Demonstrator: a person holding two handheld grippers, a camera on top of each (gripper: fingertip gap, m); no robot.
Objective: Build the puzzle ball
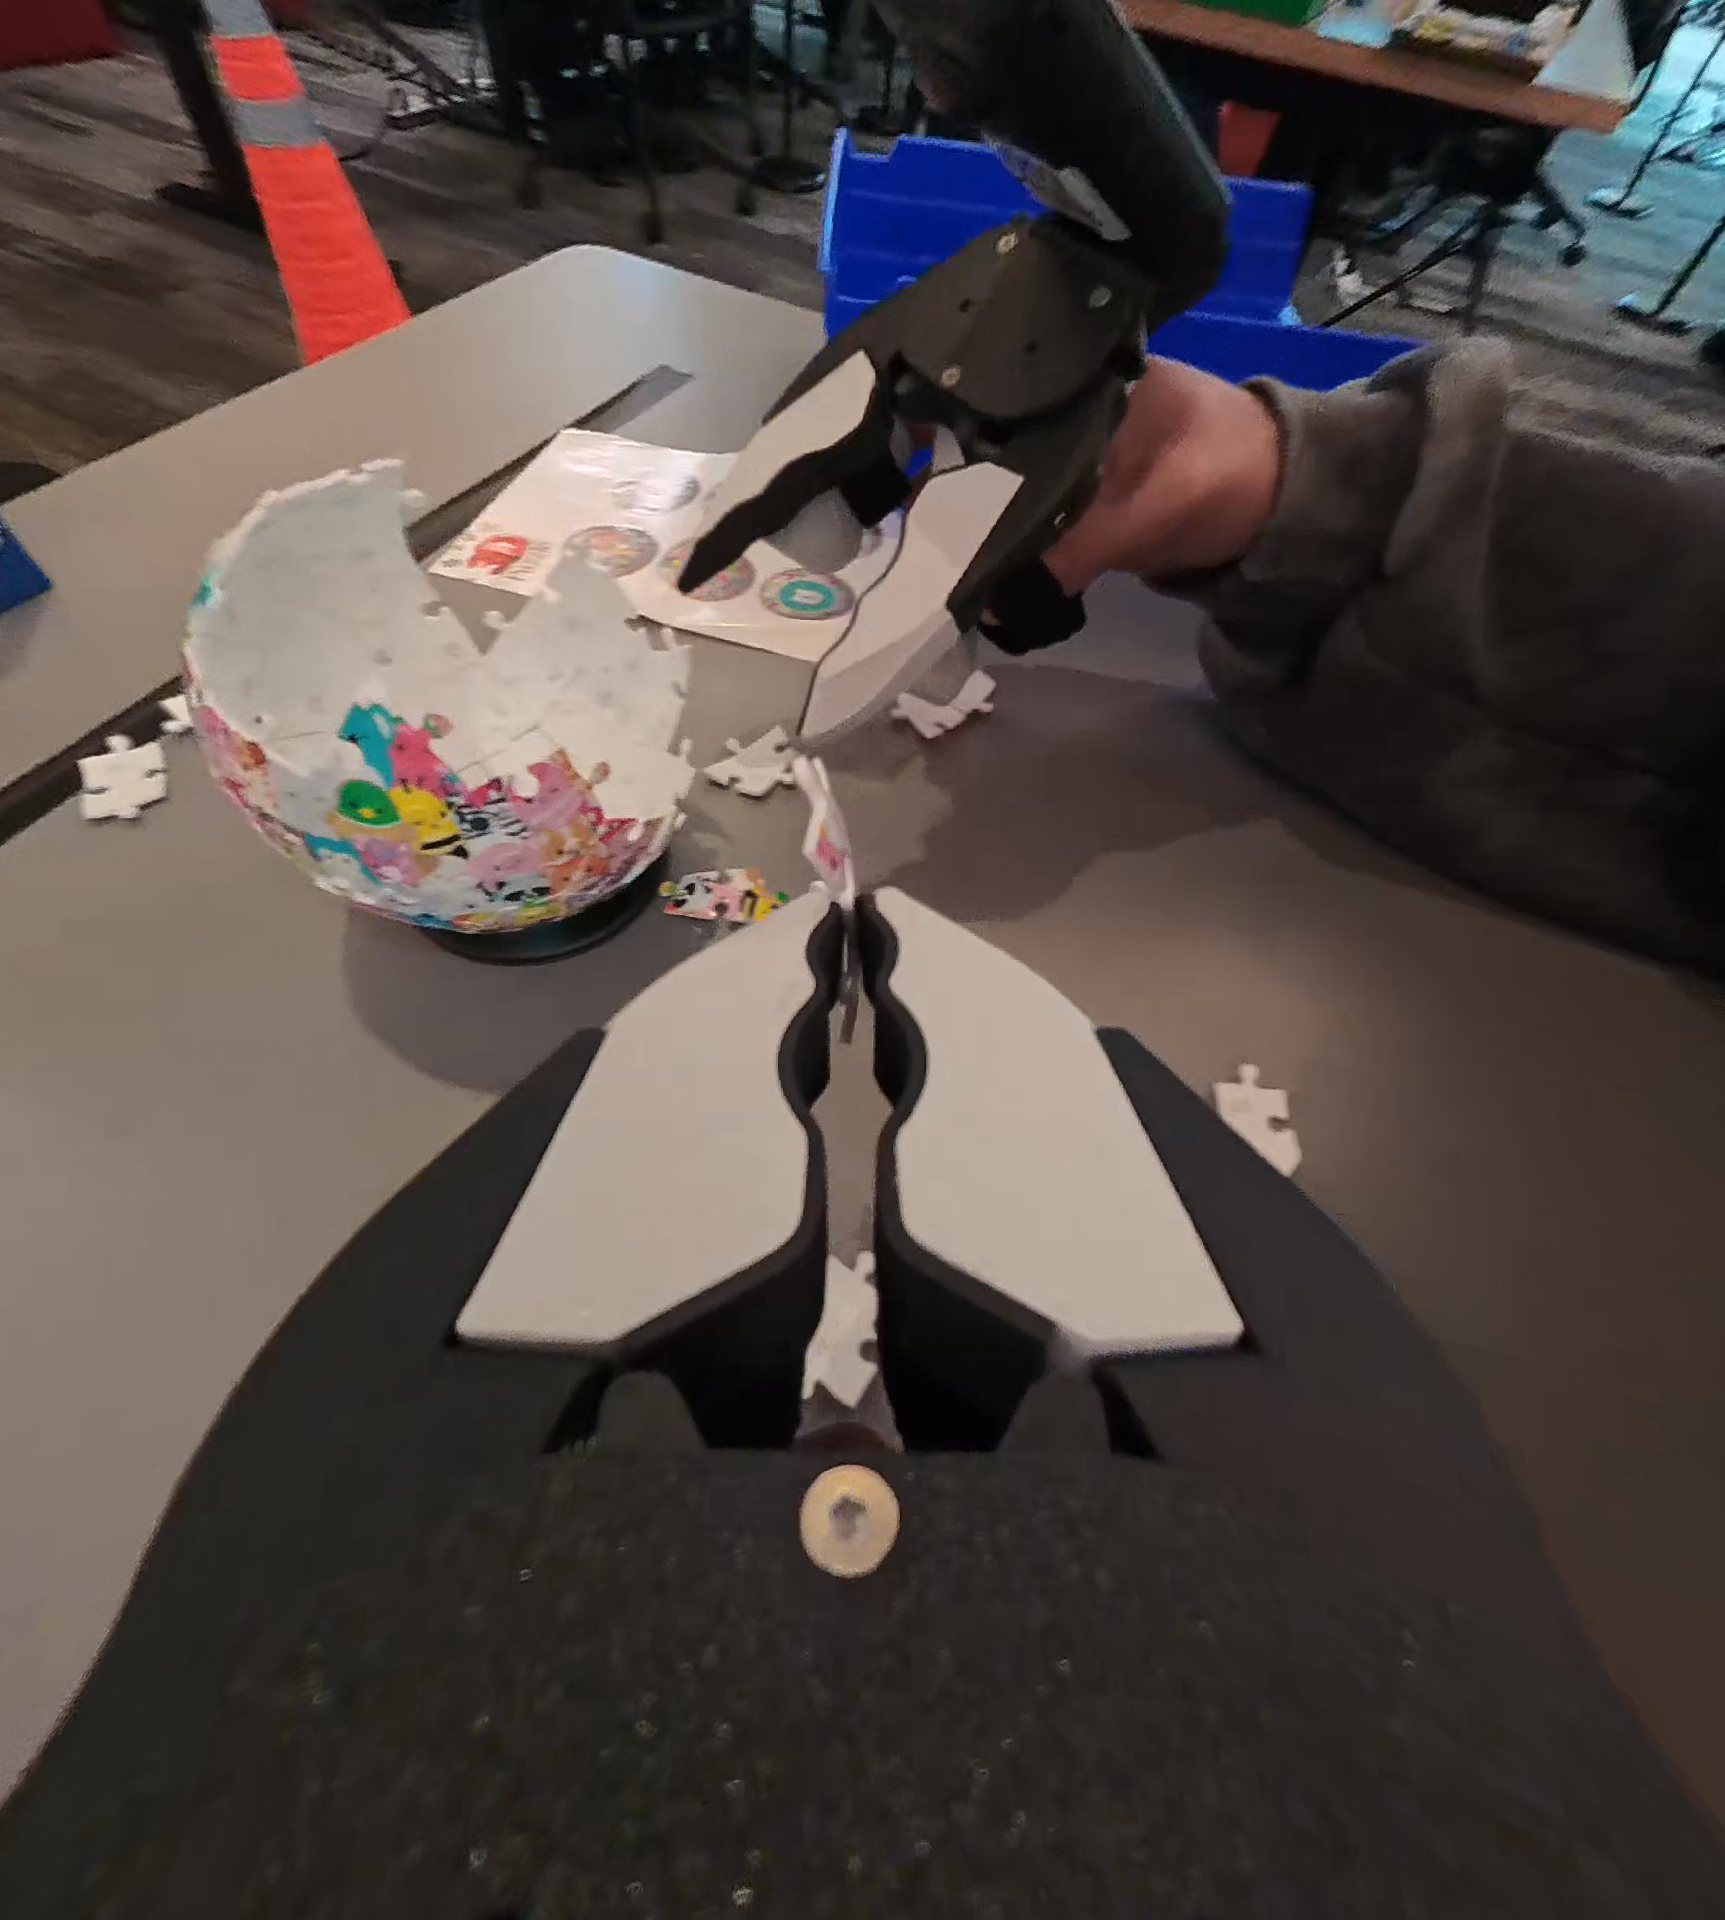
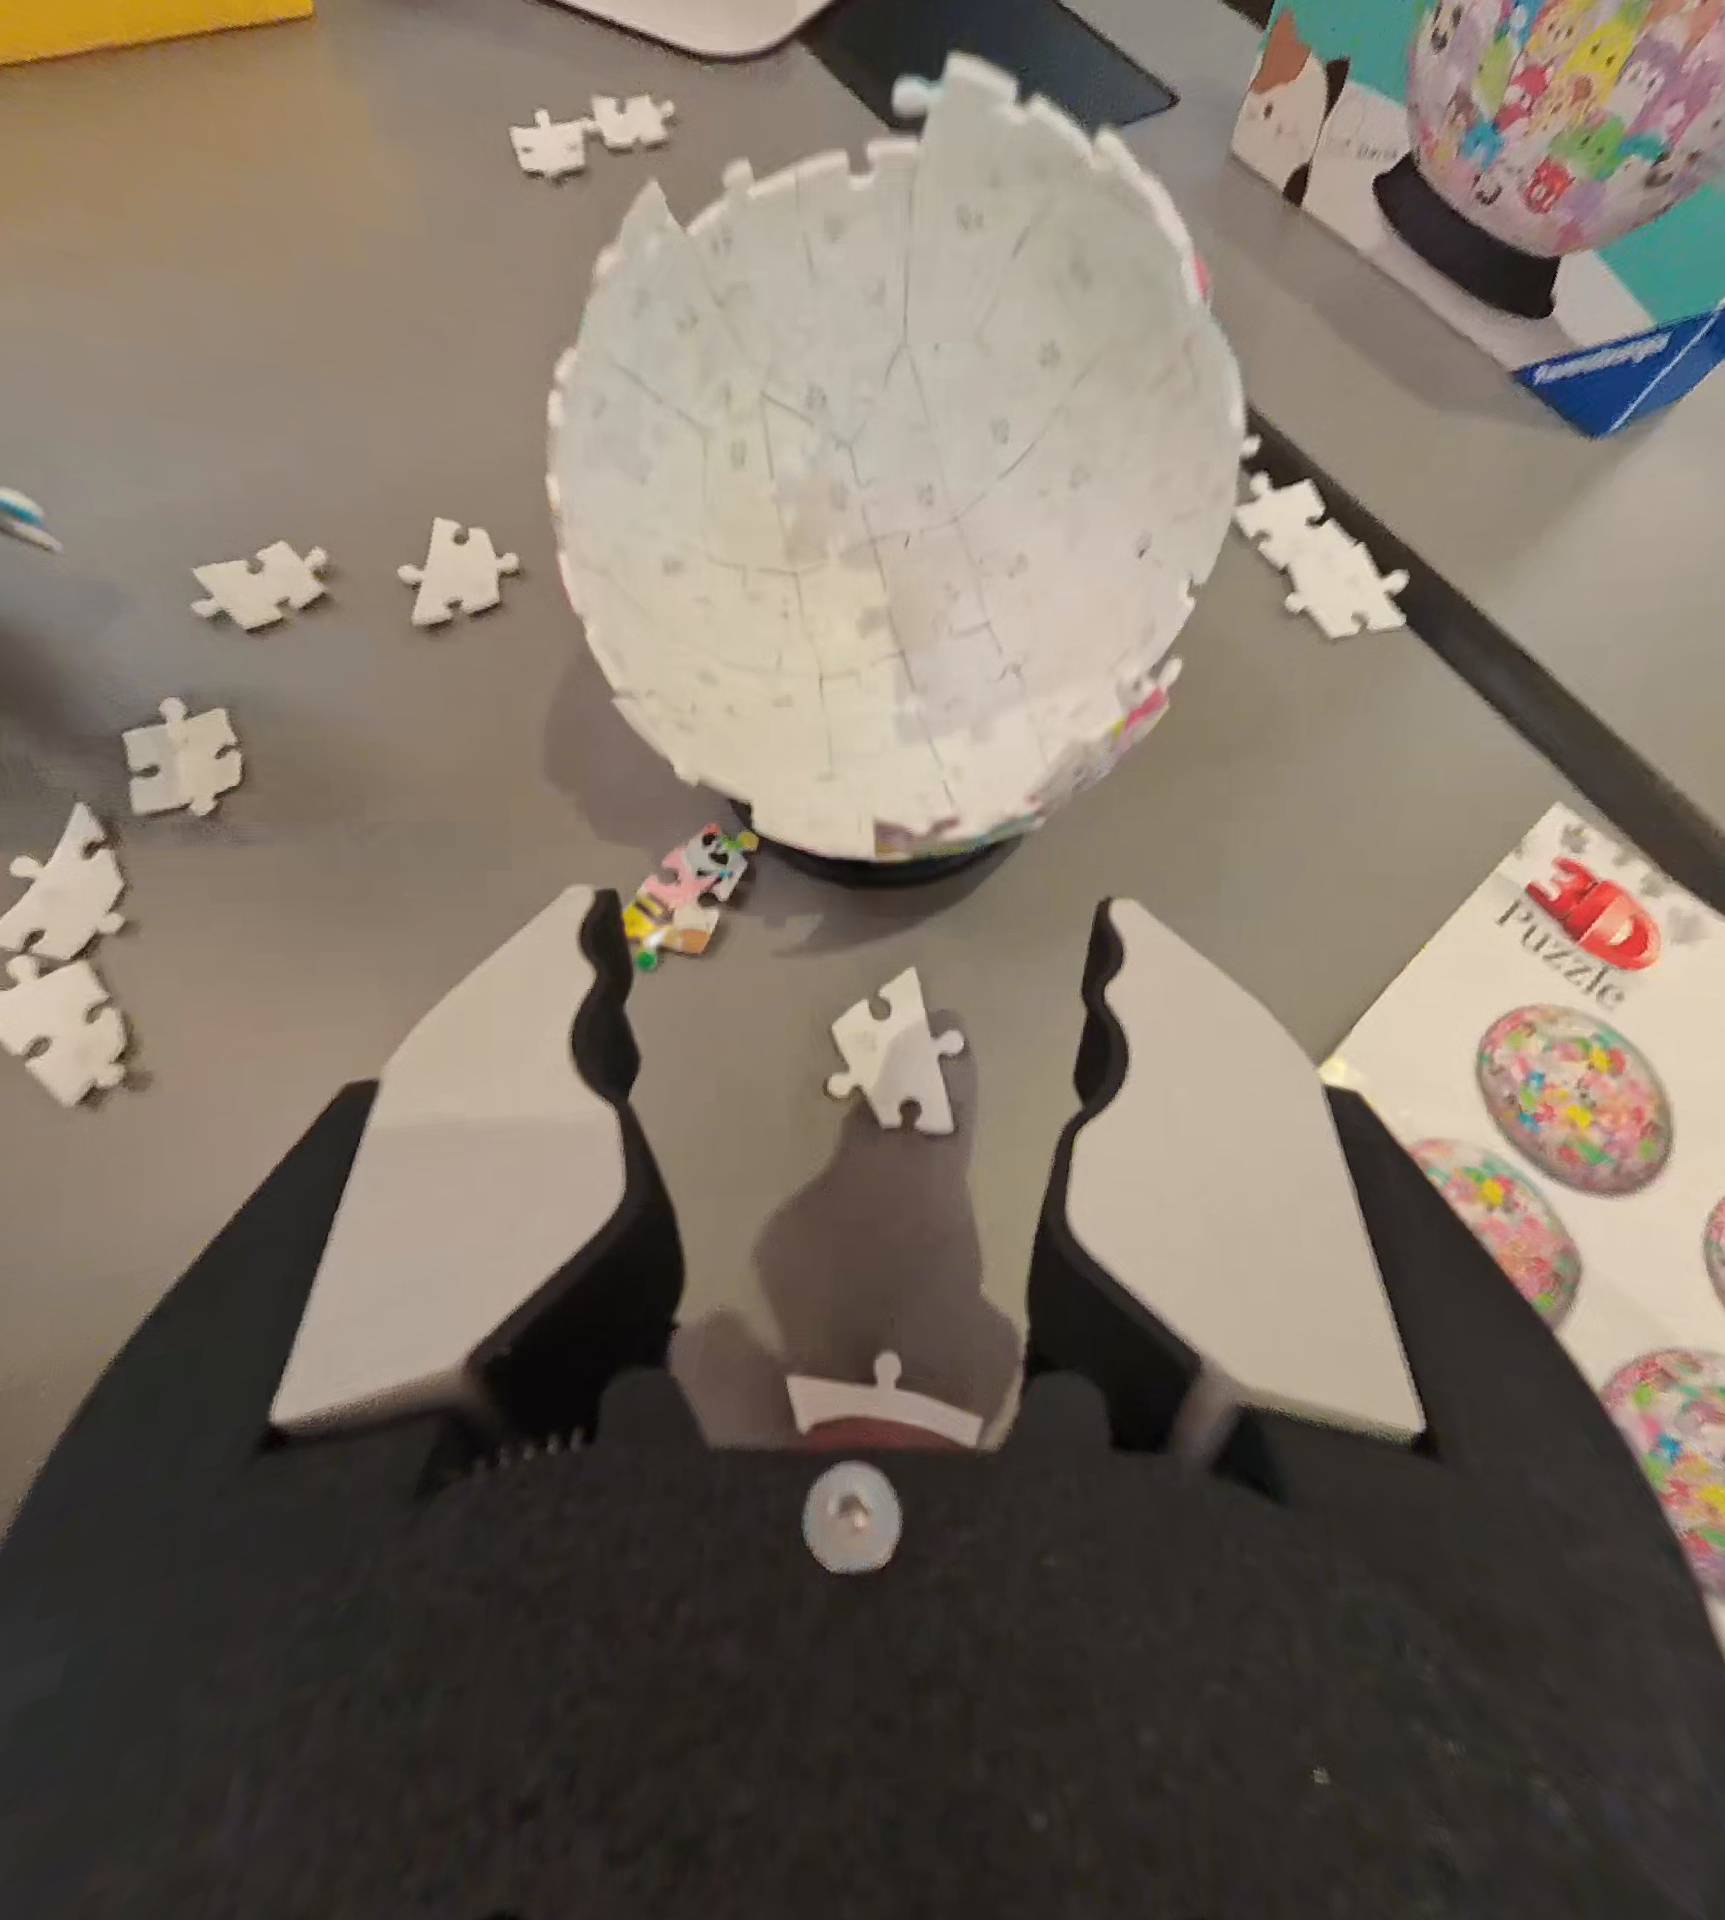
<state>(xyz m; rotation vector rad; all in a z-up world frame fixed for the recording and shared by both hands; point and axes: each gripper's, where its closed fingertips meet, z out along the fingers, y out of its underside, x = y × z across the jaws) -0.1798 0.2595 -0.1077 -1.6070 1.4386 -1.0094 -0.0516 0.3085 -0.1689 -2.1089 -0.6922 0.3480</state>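
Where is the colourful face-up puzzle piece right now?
The colourful piece lies flat on the grey table, just left of the ball's black stand in the right wrist view, beyond the open right hand-held gripper's left finger.

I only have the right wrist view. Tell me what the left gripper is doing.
Observer: The left gripper is shut on a puzzle piece, held edge-on.
Operator: Say where it sits relative to the ball.
Observer: It is to the right of the puzzle ball, apart from it, just past the colourful loose piece.
Operator: Report how low my own gripper is.
Observer: The right gripper is open, and its lower finger's tip is almost at the table, by a white piece.
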